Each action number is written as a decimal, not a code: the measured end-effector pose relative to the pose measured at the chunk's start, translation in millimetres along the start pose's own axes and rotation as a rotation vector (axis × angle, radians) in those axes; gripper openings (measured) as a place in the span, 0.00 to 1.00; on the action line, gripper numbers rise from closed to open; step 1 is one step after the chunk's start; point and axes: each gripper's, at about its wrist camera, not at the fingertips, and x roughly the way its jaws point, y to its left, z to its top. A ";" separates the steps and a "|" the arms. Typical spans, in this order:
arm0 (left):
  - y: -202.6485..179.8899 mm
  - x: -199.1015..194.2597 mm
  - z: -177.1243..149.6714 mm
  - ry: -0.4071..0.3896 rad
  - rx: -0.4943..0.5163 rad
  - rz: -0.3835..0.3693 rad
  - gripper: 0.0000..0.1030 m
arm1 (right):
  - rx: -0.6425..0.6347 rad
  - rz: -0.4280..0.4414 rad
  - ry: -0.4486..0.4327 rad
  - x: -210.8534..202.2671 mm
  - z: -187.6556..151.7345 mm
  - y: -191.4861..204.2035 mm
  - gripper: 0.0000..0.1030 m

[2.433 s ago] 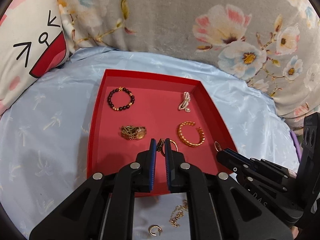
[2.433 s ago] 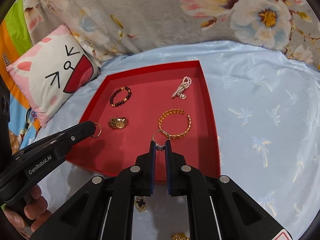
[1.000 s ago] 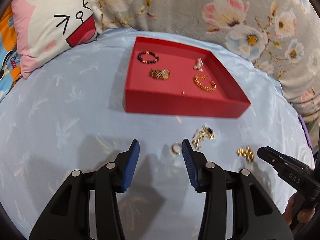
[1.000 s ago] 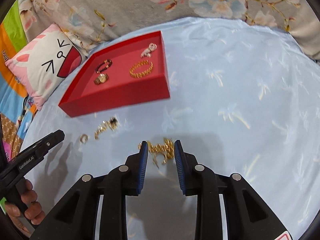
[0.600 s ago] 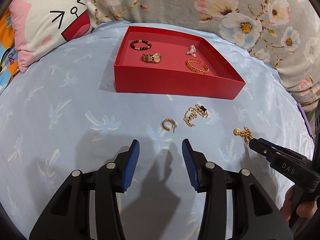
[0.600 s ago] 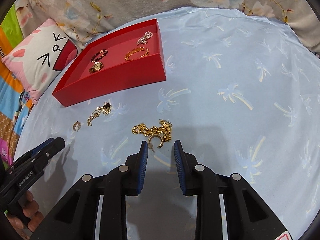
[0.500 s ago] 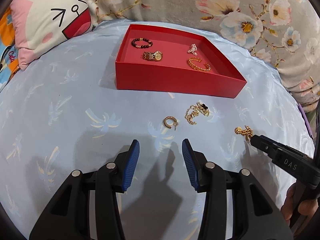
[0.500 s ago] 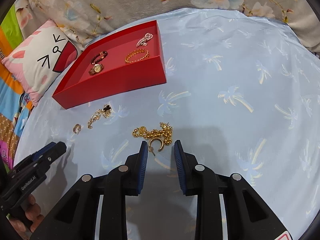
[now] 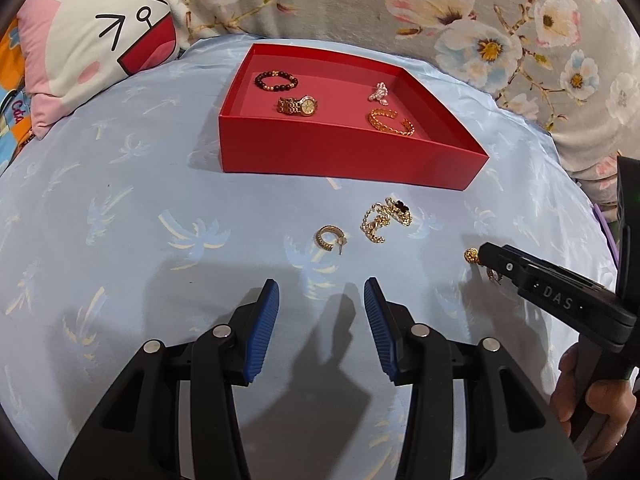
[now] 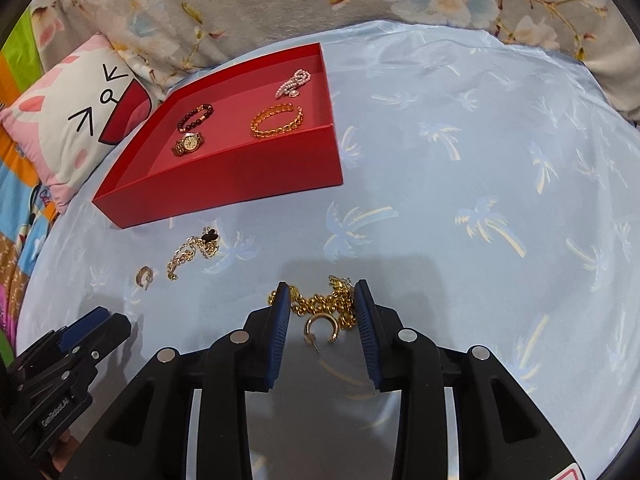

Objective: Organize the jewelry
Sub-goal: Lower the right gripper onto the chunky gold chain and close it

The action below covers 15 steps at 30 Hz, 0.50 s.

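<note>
Presently right tongs point(image 10: 320, 312) spread apart, straddling gold chain point(image 10: 324, 300) and crescent earring point(image 10: 322, 326) on bed sheet point(image 10: 460, 200). Left tongs point(image 9: 320, 308) apart, empty, near hoop earring point(image 9: 329, 237). Red tray point(image 9: 344, 156) toward sheet's far edge holds watch point(image 9: 299, 105), bracelets.

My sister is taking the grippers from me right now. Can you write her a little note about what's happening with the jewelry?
Left gripper: open, empty, just short of the small hoop earring.
Right gripper: open, straddling the gold bead chain and crescent earring.
Red tray holds the bead bracelet, watch, pearl piece and gold cuff.
Left to move in: hoop earring, clover chain, bead chain, crescent earring.
</note>
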 end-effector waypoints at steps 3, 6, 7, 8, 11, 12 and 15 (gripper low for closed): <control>0.3 0.0 0.4 0.000 0.000 -0.001 0.41 | -0.033 -0.028 -0.016 0.8 -1.0 3.8 0.27; -0.5 0.1 1.7 -0.002 0.002 -0.006 0.41 | -0.036 -0.020 -0.023 0.8 -1.9 1.3 0.15; -1.0 0.3 2.4 -0.002 0.002 -0.009 0.41 | -0.033 -0.009 -0.019 0.9 -1.3 0.3 0.10; -2.1 0.8 3.3 -0.001 0.004 -0.015 0.41 | -0.031 -0.004 -0.016 1.1 -0.7 -0.2 0.06; -5.1 1.2 6.9 0.001 0.010 -0.027 0.41 | -0.037 -0.005 -0.012 0.9 0.2 0.2 0.05; -6.5 1.5 8.6 0.001 0.011 -0.031 0.41 | -0.035 -0.004 -0.011 0.4 -0.2 -0.2 0.05; -9.9 3.6 13.7 0.002 0.014 -0.042 0.41 | -0.012 0.009 -0.017 -3.3 0.0 -4.5 0.04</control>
